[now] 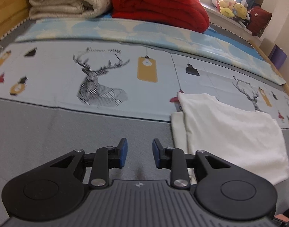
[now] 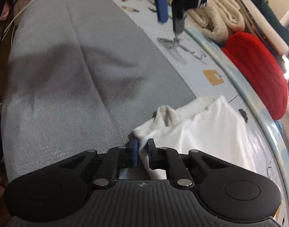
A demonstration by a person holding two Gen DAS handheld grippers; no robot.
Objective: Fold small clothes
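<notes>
Right claw [image 2: 143, 152] pinches white garment [image 2: 197, 124]; left claw [image 1: 140, 152] empty

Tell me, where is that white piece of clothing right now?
The white garment lies on the grey bed cover, right of the open left gripper; the right gripper pinches its near corner.

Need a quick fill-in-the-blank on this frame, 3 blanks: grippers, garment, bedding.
1. The right gripper is shut on a corner of the ____ garment.
2. The left gripper has its fingers open with ____ between them.
3. Beside the cream blanket sits a folded ____ blanket.

Missing words: white; nothing; red
</notes>
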